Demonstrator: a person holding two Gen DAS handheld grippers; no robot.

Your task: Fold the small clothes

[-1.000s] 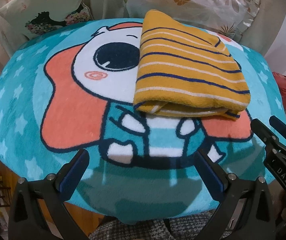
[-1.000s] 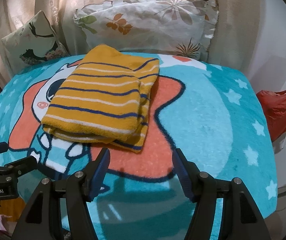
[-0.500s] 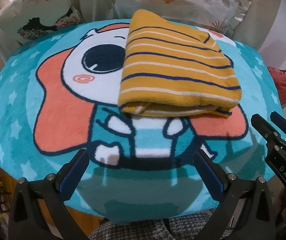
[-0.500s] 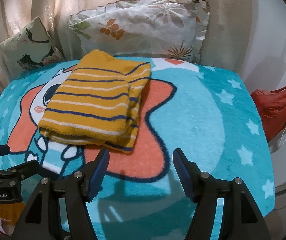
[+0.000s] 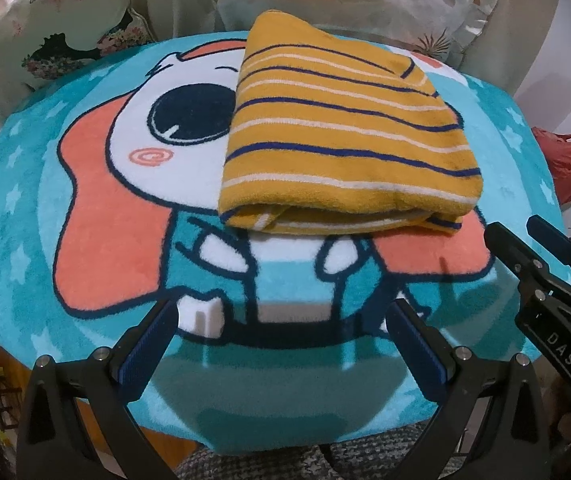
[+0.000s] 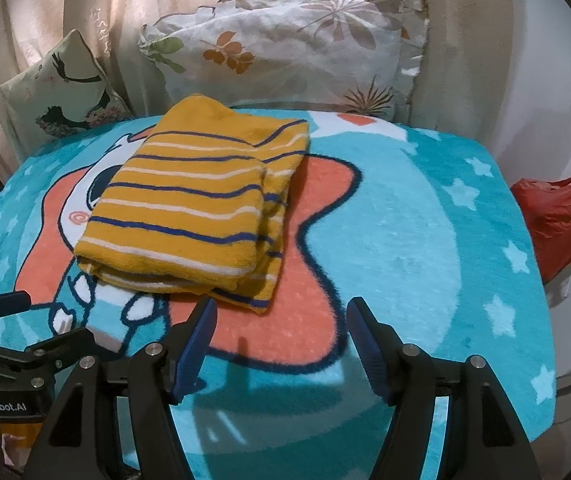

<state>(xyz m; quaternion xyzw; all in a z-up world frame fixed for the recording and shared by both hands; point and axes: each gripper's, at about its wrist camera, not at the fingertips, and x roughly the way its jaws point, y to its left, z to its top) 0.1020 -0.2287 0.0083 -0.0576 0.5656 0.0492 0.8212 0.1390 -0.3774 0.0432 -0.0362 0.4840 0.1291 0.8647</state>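
Observation:
A yellow garment with navy and white stripes lies folded into a thick rectangle on the teal cartoon blanket. Its rolled fold edge faces me. In the right wrist view the same folded garment sits left of centre. My left gripper is open, low at the blanket's near edge, short of the garment and holding nothing. My right gripper is open too, empty, just in front of the garment's near right corner. Each gripper shows at the side of the other's view.
Two pillows lean at the back: a floral one and a smaller one with black figures. A red plastic bag hangs off the right side. Bare blanket stretches to the right of the garment.
Both grippers have drawn back slightly and drifted; the garment sits a little further left in both views. The garment itself has not moved, and both grippers stay open.

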